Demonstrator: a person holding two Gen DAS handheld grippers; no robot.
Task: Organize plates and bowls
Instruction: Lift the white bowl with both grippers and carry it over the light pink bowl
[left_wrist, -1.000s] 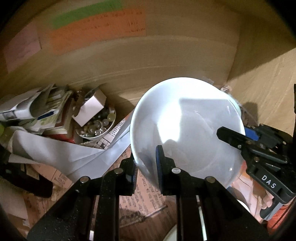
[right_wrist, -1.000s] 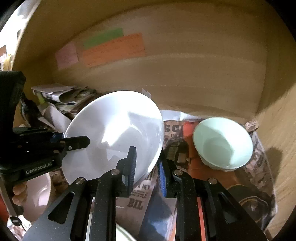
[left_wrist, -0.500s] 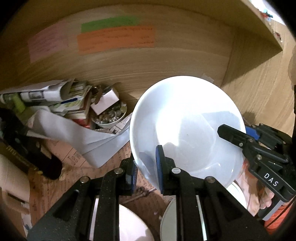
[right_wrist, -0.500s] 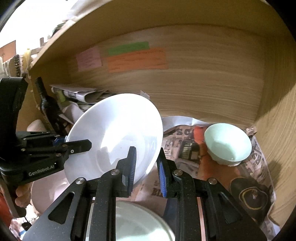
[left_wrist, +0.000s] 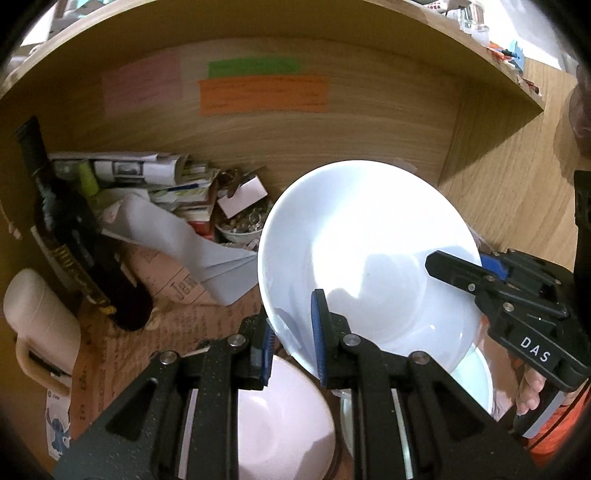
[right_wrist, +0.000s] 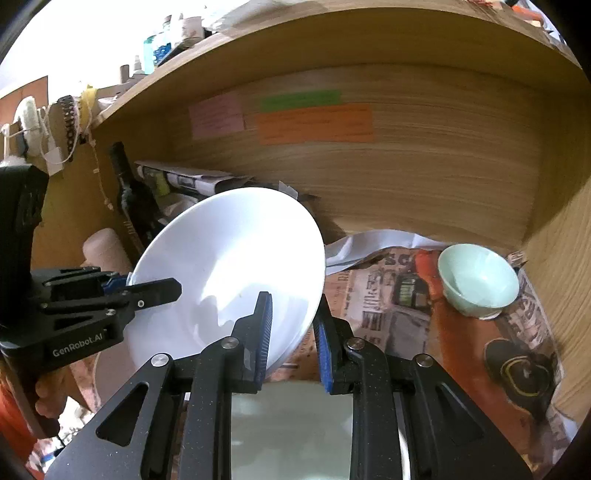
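Note:
A wide white plate (left_wrist: 369, 251) hangs tilted in the air inside a wooden shelf bay. My left gripper (left_wrist: 291, 332) is shut on its left rim and my right gripper (right_wrist: 291, 325) on its right rim, blue pads on either side of the edge. The right wrist view shows the same plate (right_wrist: 229, 258) with the left gripper (right_wrist: 147, 284) clamped at its far side. Below lie a pink bowl (left_wrist: 280, 417) and a pale plate (right_wrist: 291, 424). A mint bowl (right_wrist: 476, 280) stands on newspaper at the right.
A dark bottle (left_wrist: 70, 236) and a white jug (left_wrist: 40, 328) stand at the left. Folded papers (left_wrist: 147, 173) and a small dish of beads (left_wrist: 243, 225) crowd the back left corner. Wooden walls close the back and right side (right_wrist: 554, 295). Newspaper (right_wrist: 399, 306) lines the shelf floor.
Both grippers have drawn back out of the bay with the plate still held between them. The bottle, the jug and the pink bowl have come into view.

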